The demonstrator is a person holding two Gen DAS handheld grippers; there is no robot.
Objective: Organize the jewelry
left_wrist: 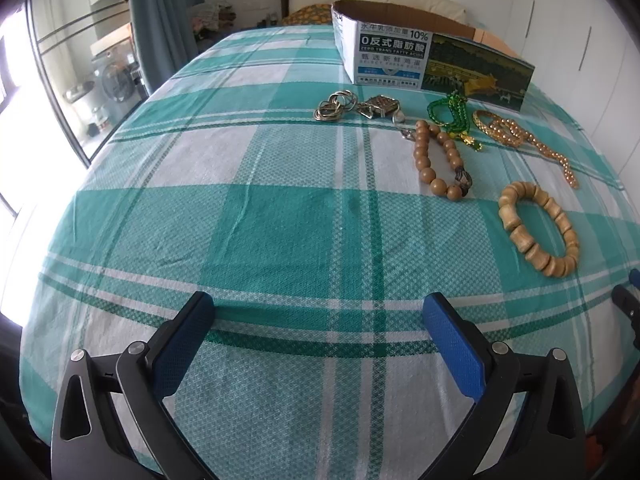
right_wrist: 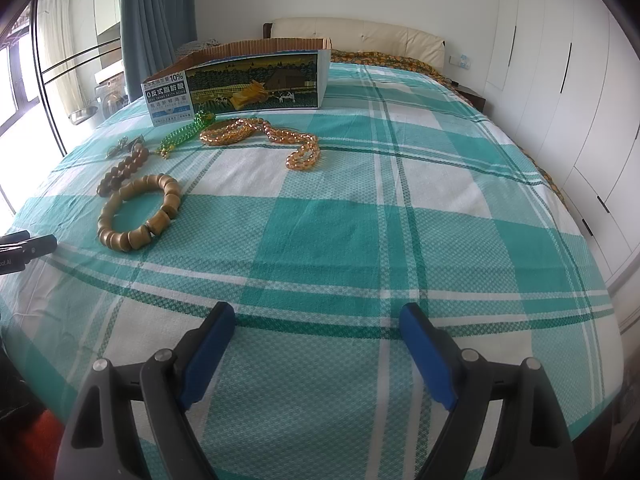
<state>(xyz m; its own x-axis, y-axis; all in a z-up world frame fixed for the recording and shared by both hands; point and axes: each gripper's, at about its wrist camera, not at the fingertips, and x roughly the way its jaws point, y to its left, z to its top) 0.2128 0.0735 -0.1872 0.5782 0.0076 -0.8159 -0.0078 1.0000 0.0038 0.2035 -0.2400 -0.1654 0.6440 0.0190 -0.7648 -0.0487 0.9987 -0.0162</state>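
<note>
Jewelry lies on a green plaid bedsheet [left_wrist: 280, 216] before an open cardboard box [left_wrist: 384, 56], also in the right wrist view [right_wrist: 240, 80]. There are metal rings [left_wrist: 335, 106], a metal clasp piece [left_wrist: 378, 107], a green bead string [left_wrist: 448, 110] [right_wrist: 182, 134], an amber bead necklace [left_wrist: 520, 138] [right_wrist: 272, 136], a round wooden bead bracelet [left_wrist: 438, 160] [right_wrist: 122, 170] and a chunky wooden bracelet [left_wrist: 538, 234] [right_wrist: 138, 212]. My left gripper [left_wrist: 318, 312] is open and empty near the front edge. My right gripper [right_wrist: 316, 320] is open and empty, right of the jewelry.
A headboard [right_wrist: 360, 36] and patterned pillow lie behind the box. White wardrobe doors [right_wrist: 560, 92] stand on the right. A window and blue curtain [left_wrist: 160, 8] are on the left. Part of the other gripper shows at the left edge of the right wrist view [right_wrist: 24, 250].
</note>
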